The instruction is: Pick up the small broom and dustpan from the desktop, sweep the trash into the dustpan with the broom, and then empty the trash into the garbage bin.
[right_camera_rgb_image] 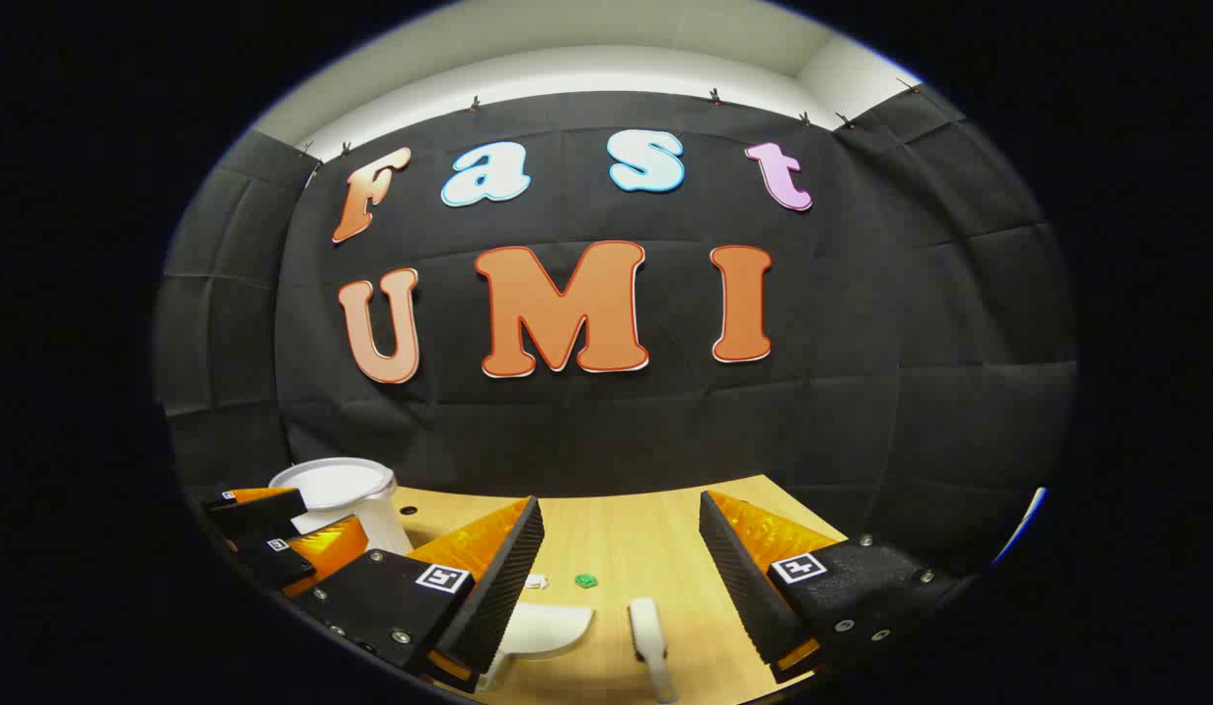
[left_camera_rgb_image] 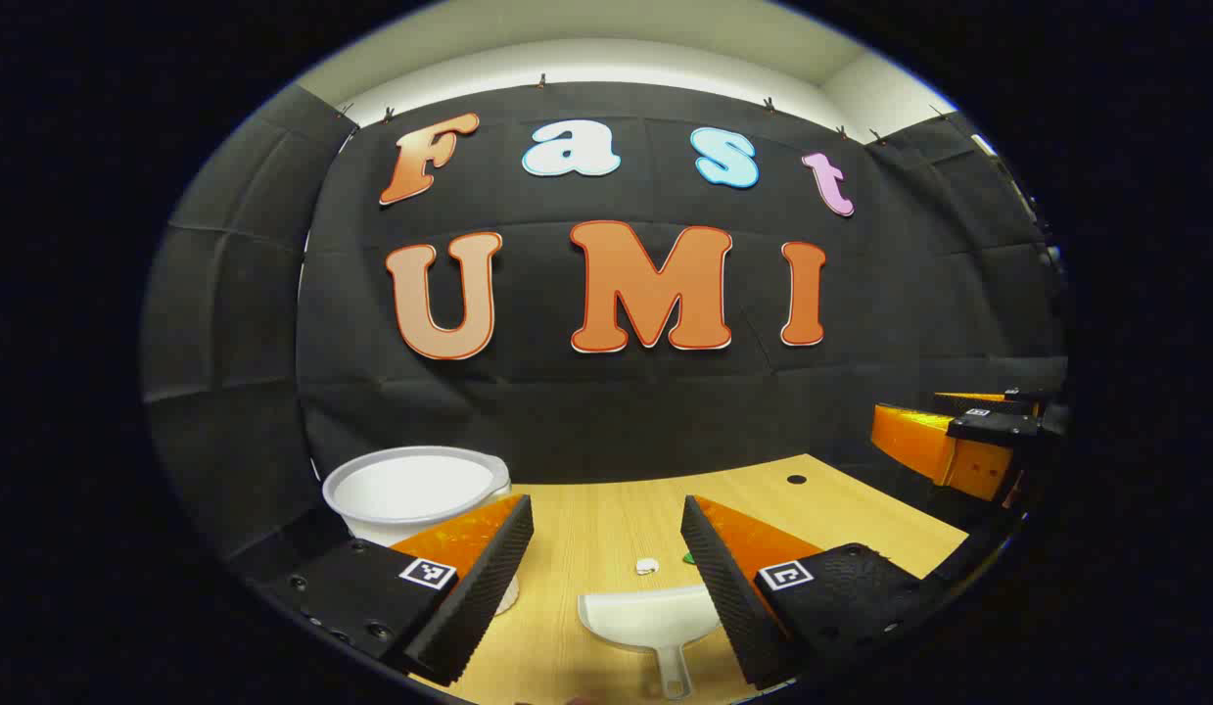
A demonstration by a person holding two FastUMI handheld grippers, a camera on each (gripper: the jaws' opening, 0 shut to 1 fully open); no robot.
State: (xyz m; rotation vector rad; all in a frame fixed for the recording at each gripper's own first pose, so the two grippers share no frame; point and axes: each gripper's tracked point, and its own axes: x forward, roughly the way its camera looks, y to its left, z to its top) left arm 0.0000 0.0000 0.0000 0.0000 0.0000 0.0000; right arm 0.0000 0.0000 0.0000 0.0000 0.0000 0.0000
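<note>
Your left gripper (left_camera_rgb_image: 606, 578) hangs spread above the white dustpan (left_camera_rgb_image: 655, 622) on the desk (left_camera_rgb_image: 606, 519). Your right gripper (right_camera_rgb_image: 621, 578) gapes too, over the broom (right_camera_rgb_image: 648, 632); the bin (left_camera_rgb_image: 415, 490) stands far left.

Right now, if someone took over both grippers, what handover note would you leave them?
Left gripper: open, empty, above the white dustpan.
Right gripper: open, empty, above the small broom.
Both tools lie on the wooden desktop. Trash beyond them: a white scrap and a green bit. The white garbage bin stands at the far left.
Done: nothing grasped.
Left: pick up both tools, sweep, empty into the bin.
</note>
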